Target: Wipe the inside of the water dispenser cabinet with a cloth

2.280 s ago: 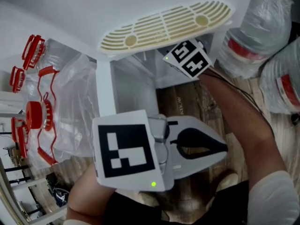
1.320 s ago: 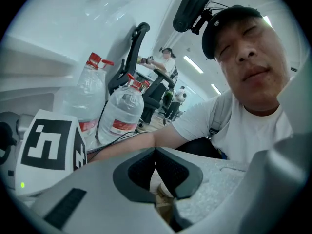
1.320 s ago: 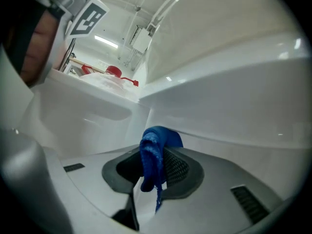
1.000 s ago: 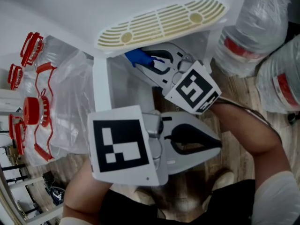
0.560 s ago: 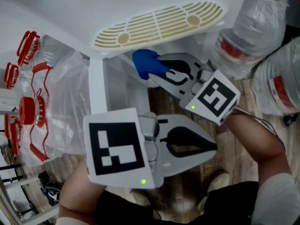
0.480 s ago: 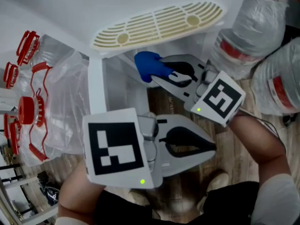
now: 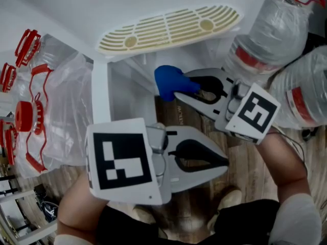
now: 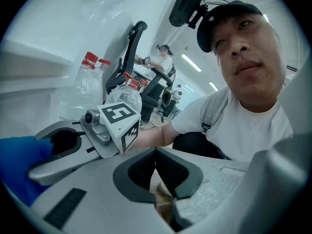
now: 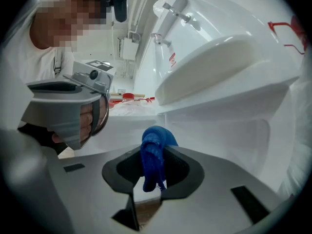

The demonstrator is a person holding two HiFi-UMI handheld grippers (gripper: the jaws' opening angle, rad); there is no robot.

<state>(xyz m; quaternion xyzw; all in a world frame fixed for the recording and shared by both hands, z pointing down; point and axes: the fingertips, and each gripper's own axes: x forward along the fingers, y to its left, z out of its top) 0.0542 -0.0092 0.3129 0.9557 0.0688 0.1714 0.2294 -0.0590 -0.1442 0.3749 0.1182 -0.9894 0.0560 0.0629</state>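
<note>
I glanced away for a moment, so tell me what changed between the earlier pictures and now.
The right gripper has drawn back out of the cabinet toward the person, bringing the blue cloth clamped in its jaws into sight. The left gripper stayed shut and empty in front. The drip tray and water bottles stayed put.
</note>
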